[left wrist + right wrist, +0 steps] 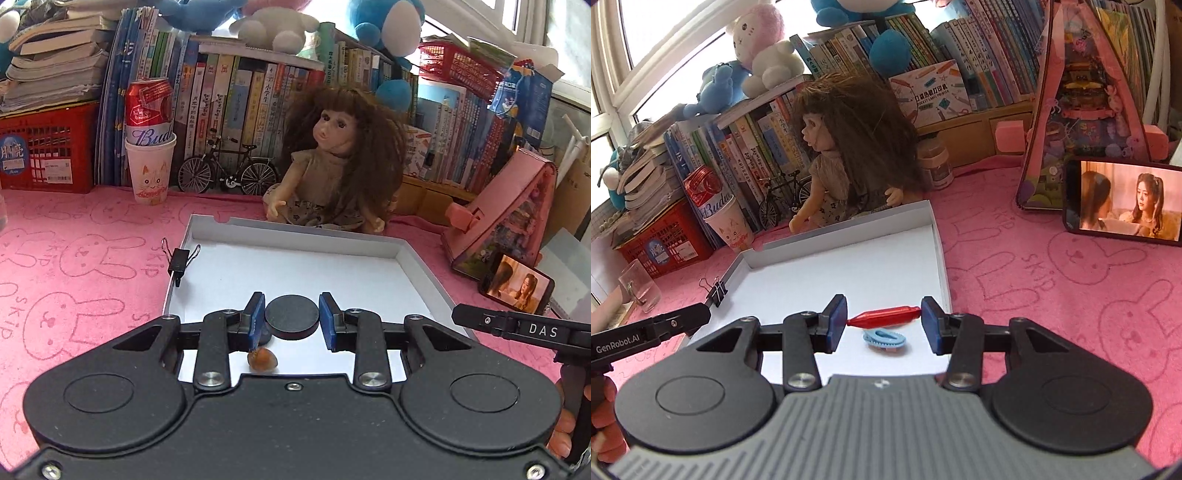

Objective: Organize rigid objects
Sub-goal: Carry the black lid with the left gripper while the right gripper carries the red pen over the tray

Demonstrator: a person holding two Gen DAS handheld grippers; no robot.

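In the left wrist view my left gripper (291,319) is shut on a flat black disc (291,314), held by its edges above the white tray (369,280). A small brown nut-like piece (263,360) lies on the tray floor just below the left pad. In the right wrist view my right gripper (884,321) is shut on a red pen-shaped piece (884,316), gripped end to end over the white tray (849,266). Under it in the tray lies a light blue hair clip (884,339). A black binder clip (179,260) (716,293) sits on the tray's left rim.
A long-haired doll (332,162) sits behind the tray. A paper cup holding a red can (149,147), a model bicycle (227,170), a red crate (48,147) and rows of books line the back. A pink toy house (1086,110) and a phone (1123,199) stand right. A glass (639,286) stands left.
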